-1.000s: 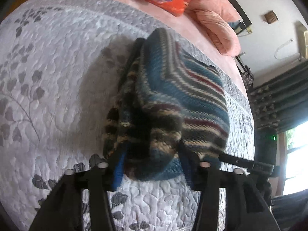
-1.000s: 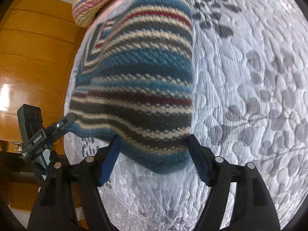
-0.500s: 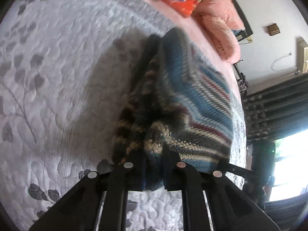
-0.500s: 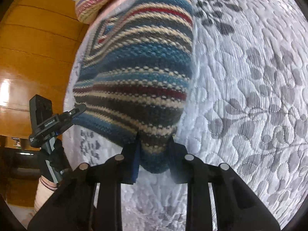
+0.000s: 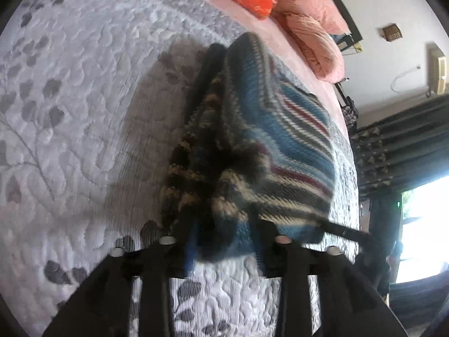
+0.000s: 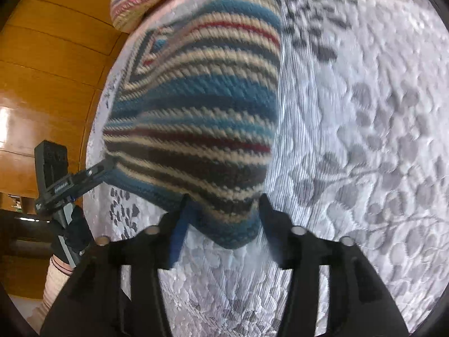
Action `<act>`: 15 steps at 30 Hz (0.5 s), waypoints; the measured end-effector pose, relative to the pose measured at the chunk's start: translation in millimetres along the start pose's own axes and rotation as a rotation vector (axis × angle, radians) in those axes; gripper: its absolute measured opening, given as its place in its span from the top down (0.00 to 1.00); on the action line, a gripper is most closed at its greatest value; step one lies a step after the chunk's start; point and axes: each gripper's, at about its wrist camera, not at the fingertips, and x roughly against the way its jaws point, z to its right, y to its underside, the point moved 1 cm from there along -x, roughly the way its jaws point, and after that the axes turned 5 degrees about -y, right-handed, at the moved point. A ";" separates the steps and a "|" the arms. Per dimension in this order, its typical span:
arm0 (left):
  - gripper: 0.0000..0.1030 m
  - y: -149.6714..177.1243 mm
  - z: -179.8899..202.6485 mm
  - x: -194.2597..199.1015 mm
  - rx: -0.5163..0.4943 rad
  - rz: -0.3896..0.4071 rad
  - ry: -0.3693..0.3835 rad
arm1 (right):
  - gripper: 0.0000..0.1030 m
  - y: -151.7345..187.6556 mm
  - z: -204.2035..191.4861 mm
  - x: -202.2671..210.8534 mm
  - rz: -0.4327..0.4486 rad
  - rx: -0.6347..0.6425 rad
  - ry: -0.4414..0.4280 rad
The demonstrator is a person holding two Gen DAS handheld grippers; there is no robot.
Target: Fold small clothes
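A striped knitted garment (image 5: 280,140), blue, cream, dark and red, lies folded on the bed. In the left wrist view its near corner sits between the spread fingers of my left gripper (image 5: 221,241), which is open. The right wrist view shows the same garment (image 6: 202,106) from the other side, its near corner between the parted fingers of my right gripper (image 6: 221,224), also open. Each gripper shows in the other's view: the right one (image 5: 345,231) at the garment's far corner, the left one (image 6: 70,185) at its left corner. Both views are motion-blurred.
A grey-white quilted bedspread (image 5: 84,112) with a leaf pattern covers the bed (image 6: 364,140). Pink pillows (image 5: 314,28) and a colourful striped cushion (image 6: 140,2) lie at the head. A wooden panelled wall (image 6: 56,70) is to one side, dark curtains (image 5: 393,146) to the other.
One second ago both grippers stood open around the garment's corners. Half a second ago both were pinched on them. Now both pairs of fingers have spread apart again.
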 end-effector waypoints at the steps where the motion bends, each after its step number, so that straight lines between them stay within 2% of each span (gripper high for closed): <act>1: 0.50 -0.7 1.5 5.9 -0.014 0.012 -0.013 | 0.45 -3.0 -1.6 5.3 0.014 0.003 -0.007; 3: 0.48 -7.0 4.4 18.7 -0.028 0.042 -0.013 | 0.45 -9.9 -2.1 11.2 0.028 0.000 -0.021; 7: 0.45 -39.0 6.3 25.3 0.010 0.091 0.012 | 0.43 -24.8 0.5 10.8 0.039 -0.005 -0.007; 10: 0.45 -73.3 10.9 10.7 0.045 0.099 0.025 | 0.43 -34.5 2.5 2.1 0.032 -0.014 0.006; 15: 0.45 -111.4 18.9 -21.6 0.068 0.078 0.033 | 0.43 -37.5 5.3 -14.9 0.021 -0.020 0.022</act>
